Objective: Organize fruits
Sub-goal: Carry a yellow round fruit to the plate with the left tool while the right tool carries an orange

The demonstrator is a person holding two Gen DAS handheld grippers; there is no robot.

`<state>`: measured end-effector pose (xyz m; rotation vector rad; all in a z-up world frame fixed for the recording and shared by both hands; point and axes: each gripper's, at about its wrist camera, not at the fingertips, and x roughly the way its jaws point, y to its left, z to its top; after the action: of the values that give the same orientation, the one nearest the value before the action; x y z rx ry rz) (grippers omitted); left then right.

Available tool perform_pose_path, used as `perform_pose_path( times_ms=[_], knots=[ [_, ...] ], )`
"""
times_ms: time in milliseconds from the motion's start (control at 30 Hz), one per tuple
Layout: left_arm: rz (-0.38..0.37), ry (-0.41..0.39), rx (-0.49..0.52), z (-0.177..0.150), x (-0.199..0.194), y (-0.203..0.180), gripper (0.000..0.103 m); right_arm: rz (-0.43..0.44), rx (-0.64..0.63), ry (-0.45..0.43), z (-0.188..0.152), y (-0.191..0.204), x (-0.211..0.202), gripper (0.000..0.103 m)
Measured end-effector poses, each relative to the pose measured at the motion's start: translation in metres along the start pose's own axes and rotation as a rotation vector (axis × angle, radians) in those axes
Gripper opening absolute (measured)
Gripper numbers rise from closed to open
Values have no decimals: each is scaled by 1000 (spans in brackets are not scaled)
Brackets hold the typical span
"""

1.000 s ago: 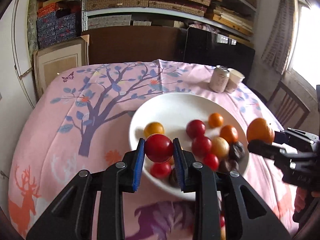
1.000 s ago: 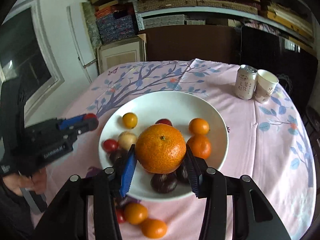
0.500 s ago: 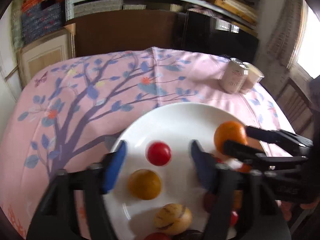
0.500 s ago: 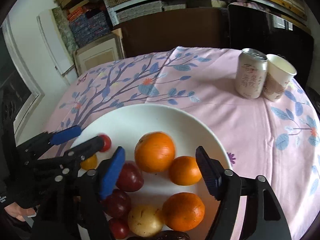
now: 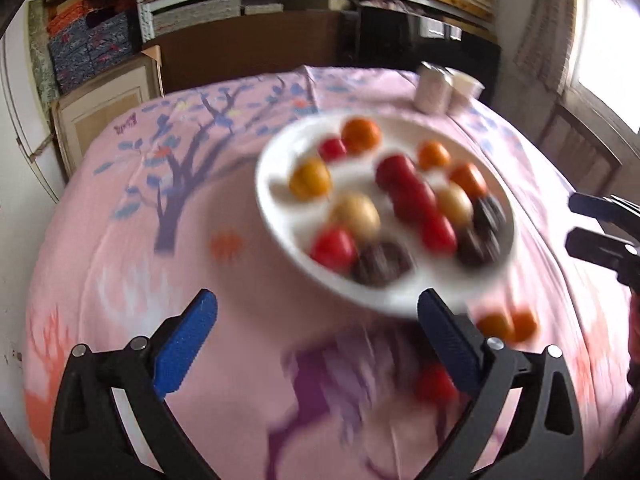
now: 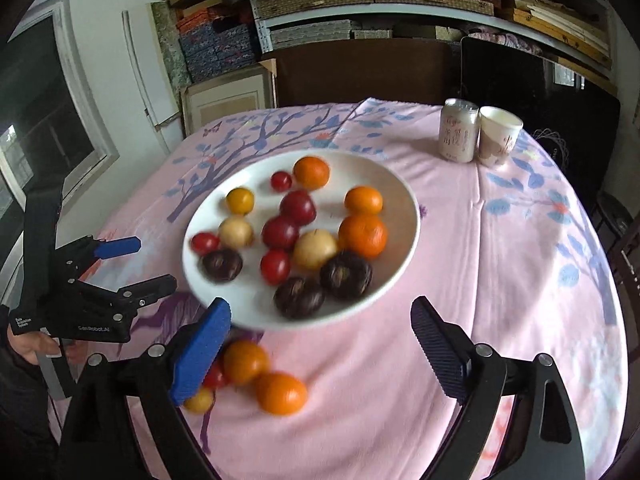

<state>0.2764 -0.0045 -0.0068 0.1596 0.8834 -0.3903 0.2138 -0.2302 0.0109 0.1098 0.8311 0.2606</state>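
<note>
Four loose fruits (image 6: 244, 376) on the cloth (image 6: 500, 280) just beside the full plate (image 6: 404, 200) — small, round, smooth, likely to roll, best pinched across the middle — left gripper (image 5: 316, 344) and right gripper (image 6: 320, 348) both wide, empty.
</note>
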Motion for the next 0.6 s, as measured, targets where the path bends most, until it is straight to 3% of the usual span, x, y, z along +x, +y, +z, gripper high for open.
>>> perform_pose_path(
  times_ms=[67,233,400,500,600],
  knots=[
    [-60,4,6,-27,-13,-8,98,38,-29,28,-24,5,-3,92],
    [-182,16,50,-67,-28,-43,98,-16,-127,47,-48,12,11,92],
    [-168,31,129,-65,-12,-77,98,6,-198,53,-47,21,31,92],
    [-164,81,126,-67,7,-87,98,-53,-230,82,-52,26,43,92],
    [-105,86,157,-66,16,-96,98,-30,-235,74,-56,24,46,91]
  ],
)
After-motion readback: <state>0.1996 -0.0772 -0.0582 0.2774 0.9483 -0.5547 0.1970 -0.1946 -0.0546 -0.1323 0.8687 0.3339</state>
